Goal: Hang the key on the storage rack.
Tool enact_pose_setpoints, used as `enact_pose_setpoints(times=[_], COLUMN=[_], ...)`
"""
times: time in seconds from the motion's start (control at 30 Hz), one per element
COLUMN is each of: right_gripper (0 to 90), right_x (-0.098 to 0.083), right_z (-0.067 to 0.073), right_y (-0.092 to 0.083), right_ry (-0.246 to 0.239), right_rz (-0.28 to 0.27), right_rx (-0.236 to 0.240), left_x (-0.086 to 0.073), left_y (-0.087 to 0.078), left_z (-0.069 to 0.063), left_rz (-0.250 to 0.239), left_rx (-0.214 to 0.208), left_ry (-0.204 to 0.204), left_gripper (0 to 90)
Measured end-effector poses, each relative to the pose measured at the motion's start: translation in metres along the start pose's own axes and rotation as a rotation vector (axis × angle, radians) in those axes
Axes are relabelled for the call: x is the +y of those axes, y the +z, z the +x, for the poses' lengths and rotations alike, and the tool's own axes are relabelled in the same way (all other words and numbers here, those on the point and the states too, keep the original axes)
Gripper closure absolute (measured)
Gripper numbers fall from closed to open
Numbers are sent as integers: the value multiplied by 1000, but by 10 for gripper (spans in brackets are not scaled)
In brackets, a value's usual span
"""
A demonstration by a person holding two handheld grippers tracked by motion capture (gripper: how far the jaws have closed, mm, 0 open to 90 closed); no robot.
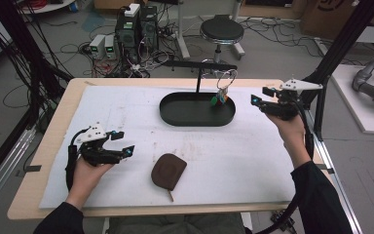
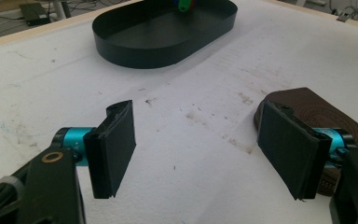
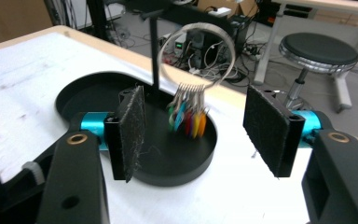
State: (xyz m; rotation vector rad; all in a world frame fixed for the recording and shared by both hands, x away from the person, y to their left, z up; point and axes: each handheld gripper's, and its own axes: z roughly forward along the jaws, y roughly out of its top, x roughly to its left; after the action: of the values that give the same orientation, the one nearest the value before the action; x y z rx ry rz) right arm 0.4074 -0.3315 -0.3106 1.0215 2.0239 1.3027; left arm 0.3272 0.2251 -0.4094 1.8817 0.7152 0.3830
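R fingers (image 3: 265,128) apart, key ring (image 3: 196,56) free, no text legible

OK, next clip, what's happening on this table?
A person holds a two-jaw gripper in each hand over a white-covered table. The key ring with coloured tags hangs from the stand above the black oval tray. The right gripper, jaws open and empty, is beside the tray, facing the ring. The left gripper, also open, rests near a brown pouch lying flat on the table.
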Motion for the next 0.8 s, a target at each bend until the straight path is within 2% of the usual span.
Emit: enact_pose_setpoints(times=[0.13, 0.4, 0.6, 0.8], right_gripper=[390, 379, 357, 319], right_x=[-19, -48, -68, -82], right_z=[6, 14, 24, 35], right_y=[-16, -35, -39, -41], right_ry=[25, 61, 107, 106], right_rz=[-29, -59, -84, -88], right_rx=[18, 39, 66, 74], left_x=[2, 4, 4, 1], left_y=[3, 6, 7, 2], left_z=[-3, -8, -14, -18], left_rz=[3, 5, -2, -19], left_rx=[-3, -11, -14, -5], left_ry=[13, 28, 42, 59], left_gripper=[278, 275, 272, 271])
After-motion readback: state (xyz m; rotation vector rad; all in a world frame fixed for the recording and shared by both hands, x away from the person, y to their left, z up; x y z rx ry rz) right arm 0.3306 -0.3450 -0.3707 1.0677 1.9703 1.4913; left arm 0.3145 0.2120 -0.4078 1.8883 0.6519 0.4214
